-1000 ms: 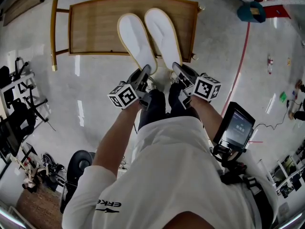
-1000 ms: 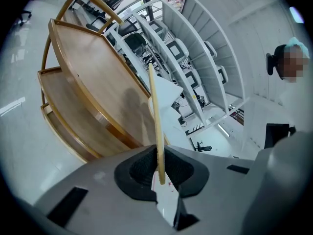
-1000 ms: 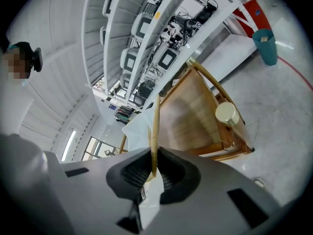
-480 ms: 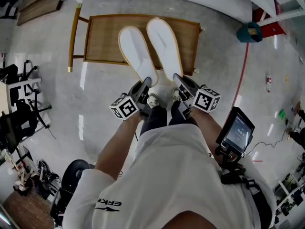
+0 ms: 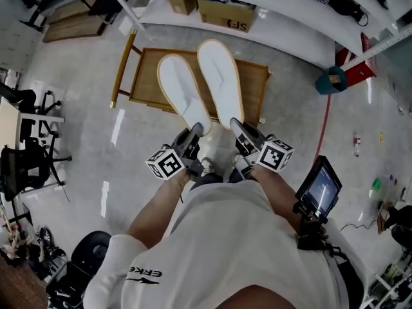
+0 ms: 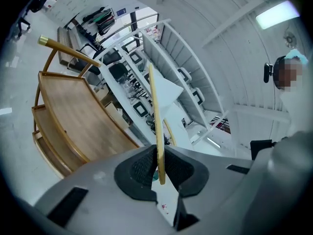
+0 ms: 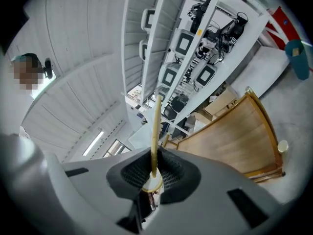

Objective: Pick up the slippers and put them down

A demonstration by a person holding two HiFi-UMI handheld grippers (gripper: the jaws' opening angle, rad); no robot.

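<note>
Slippers [image 5: 220, 82] higher — white w/ tan rims

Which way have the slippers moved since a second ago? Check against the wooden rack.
Yes: upward, away from the wooden rack, which now looks smaller beneath the slippers.

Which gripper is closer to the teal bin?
Right. The right gripper, shut on the right slipper, is on the side of the teal bin; the left gripper, shut on the left slipper, is farther away.

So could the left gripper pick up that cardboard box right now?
Probably not: the left gripper is shut on a slipper, and the cardboard box sits beyond the wooden rack.
</note>
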